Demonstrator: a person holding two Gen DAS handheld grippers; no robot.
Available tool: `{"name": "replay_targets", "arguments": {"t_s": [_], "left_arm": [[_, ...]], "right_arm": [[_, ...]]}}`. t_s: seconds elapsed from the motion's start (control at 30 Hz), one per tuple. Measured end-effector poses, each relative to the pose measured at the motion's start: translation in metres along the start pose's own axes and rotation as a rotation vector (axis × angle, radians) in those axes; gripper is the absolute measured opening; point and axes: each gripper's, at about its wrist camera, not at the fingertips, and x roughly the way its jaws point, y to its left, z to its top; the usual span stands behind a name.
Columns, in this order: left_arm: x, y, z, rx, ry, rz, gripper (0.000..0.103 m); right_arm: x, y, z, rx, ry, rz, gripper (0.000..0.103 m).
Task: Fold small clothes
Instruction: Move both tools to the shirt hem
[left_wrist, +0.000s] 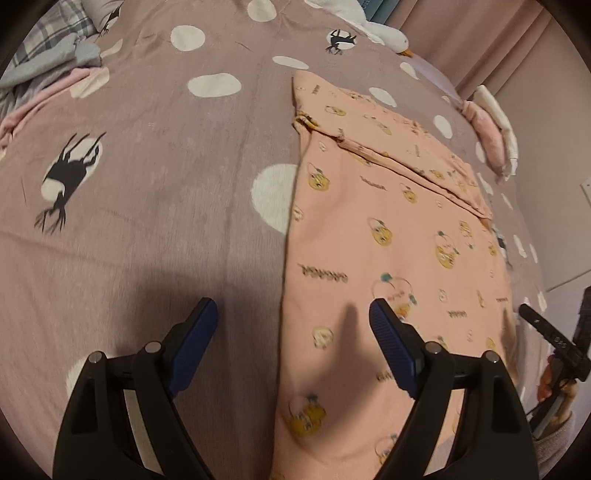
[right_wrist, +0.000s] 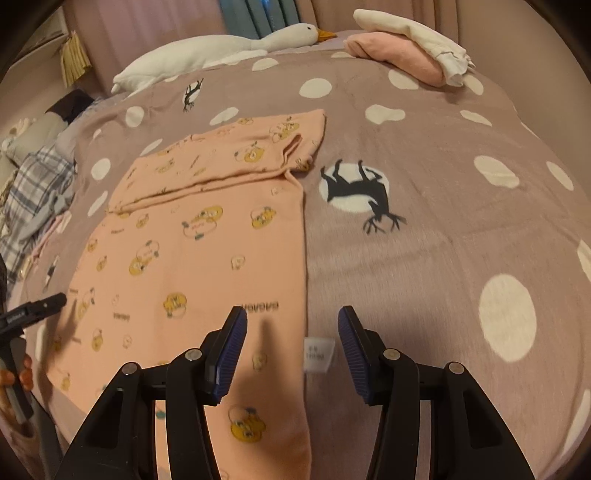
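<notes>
Jaws of left gripper (left_wrist: 293, 314) wide apart, empty, straddling the left edge of the pink garment (left_wrist: 388, 229). Right gripper (right_wrist: 292, 321) jaws partly open, also empty, over the garment's right edge and white label (right_wrist: 318, 354). Garment lies flat on the spotted bedspread (right_wrist: 443, 236), far part folded over. Beyond: folded clothes (right_wrist: 406, 55), plush goose (right_wrist: 221, 51).

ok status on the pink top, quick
Left hand-held gripper open, right hand-held gripper open, both empty. Pink top flat on bedspread, sleeve folded in. Nothing in the way.
</notes>
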Motion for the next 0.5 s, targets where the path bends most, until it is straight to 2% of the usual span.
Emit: {"name": "replay_targets", "arguments": {"t_s": [0.17,0.27,0.37,0.43,0.5], "left_arm": [[-0.004,-0.004,-0.013,0.009,0.014,-0.057,0.084],[-0.006,-0.007,-0.021,0.017,0.030,-0.102,0.084],[-0.009,-0.008,-0.029,0.020,0.044,-0.144,0.084],[-0.011,-0.007,-0.033,0.015,0.054,-0.179,0.084],[-0.013,-0.005,-0.035,0.003,0.065,-0.222,0.084]], "right_arm": [[-0.003,-0.001,-0.011,0.002,0.004,-0.004,0.051],[0.003,-0.004,-0.020,0.021,0.047,0.018,0.051],[0.006,-0.008,-0.031,0.045,0.086,0.073,0.052],[0.001,-0.010,-0.037,0.056,0.088,0.134,0.061],[-0.003,-0.013,-0.042,0.075,0.110,0.206,0.063]]}}
